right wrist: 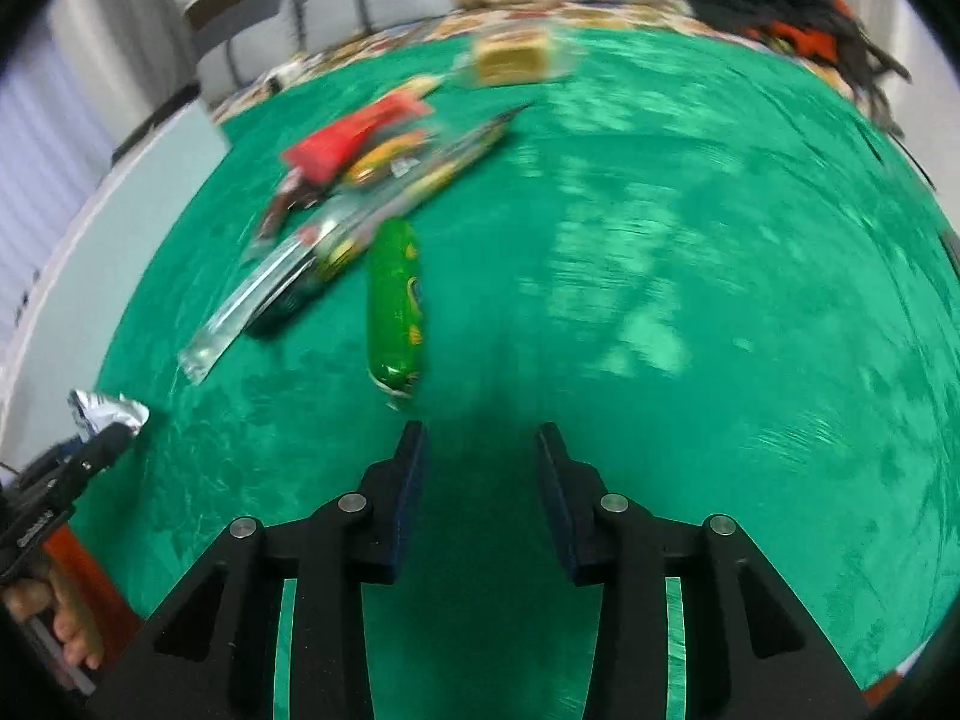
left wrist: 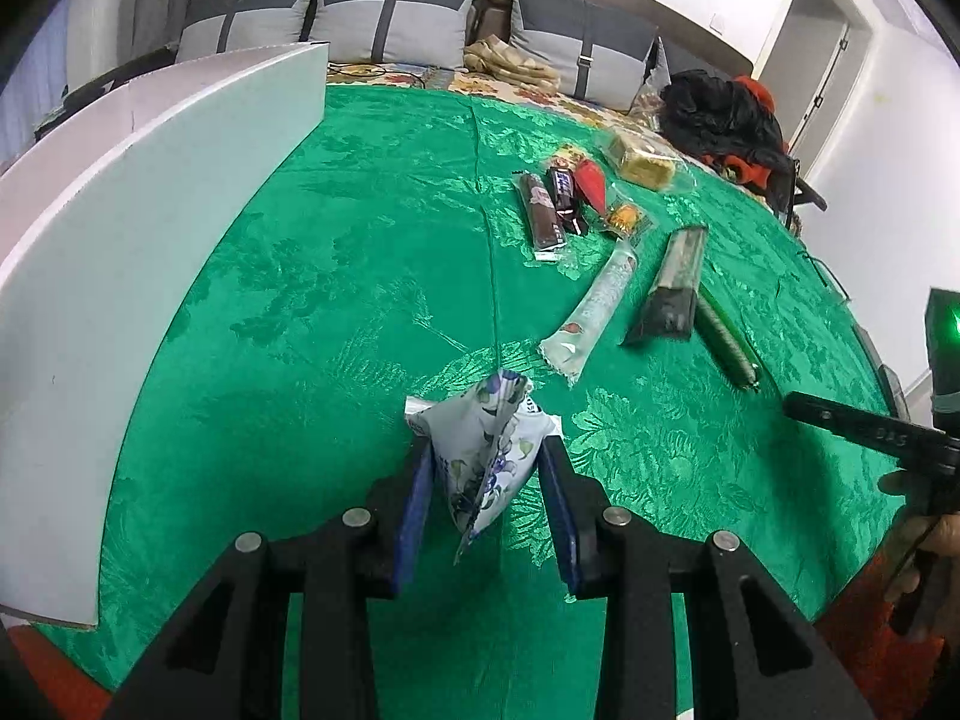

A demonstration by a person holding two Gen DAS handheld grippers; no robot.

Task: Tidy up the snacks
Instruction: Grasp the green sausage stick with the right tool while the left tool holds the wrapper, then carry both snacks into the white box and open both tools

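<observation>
Left hand-held gripper (left wrist: 486, 468) clamped on white pouch (left wrist: 486, 450), right hand-held gripper (right wrist: 480, 441) apart, empty, green tube (right wrist: 395, 306) just ahead, snack pile (right wrist: 360, 180) beyond

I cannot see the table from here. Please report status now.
Left gripper shut on white-blue snack packet. Right gripper open, empty. Green tube snack just ahead of it, path free.

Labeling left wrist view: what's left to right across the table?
White box → blue-and-white packet held in the left gripper → white stick pack → black packet → green tube → right gripper.
</observation>
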